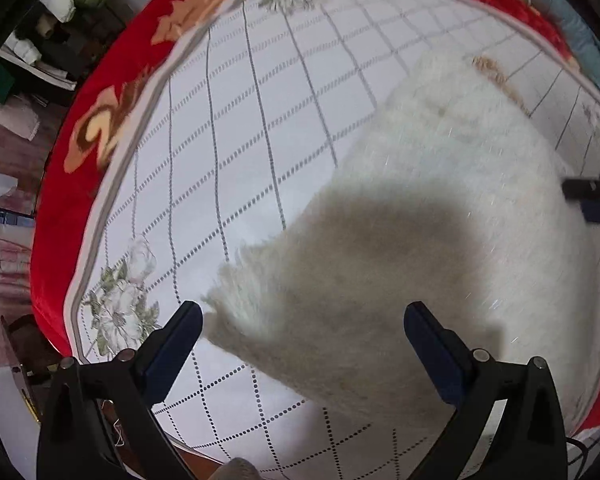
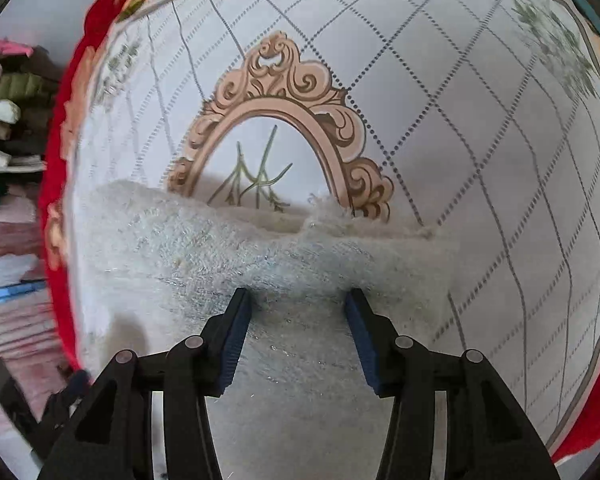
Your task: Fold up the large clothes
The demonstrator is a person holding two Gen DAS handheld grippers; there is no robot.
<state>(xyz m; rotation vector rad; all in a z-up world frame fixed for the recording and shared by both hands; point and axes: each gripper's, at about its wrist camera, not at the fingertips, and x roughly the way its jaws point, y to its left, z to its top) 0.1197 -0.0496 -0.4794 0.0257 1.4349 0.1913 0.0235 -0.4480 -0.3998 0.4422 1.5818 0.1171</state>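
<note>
Two views look steeply down onto a bed covered by a white sheet point(image 1: 260, 128) printed with a grey diamond grid and flowers, edged by a red blanket point(image 1: 72, 200). At far left, beyond the bed, shelves hold piles of folded cloth point(image 2: 8, 120). A fluffy white garment point(image 1: 440, 208) lies spread over the middle and right of the sheet; its tufted corner point(image 1: 228, 300) sits near the left claw point(image 1: 302, 340). That claw hangs wide open above the garment, a dark shadow beneath it, gripping nothing. The right claw point(image 2: 298, 320) stands about half open over the garment's near part, with pile between its blue pads point(image 2: 236, 340) but no visible pinch, so it seems to hold nothing. Past it, the garment's far edge point(image 2: 260, 220) overlaps a printed ornate frame point(image 2: 280, 92). The risks, as I judge them: the deep pile may let a claw close on fluff alone and slip off, or catch the sheet beneath and drag it. Lifting one side first could skew the fold, and the blur suggests quick movement that may miss the corner.
</note>
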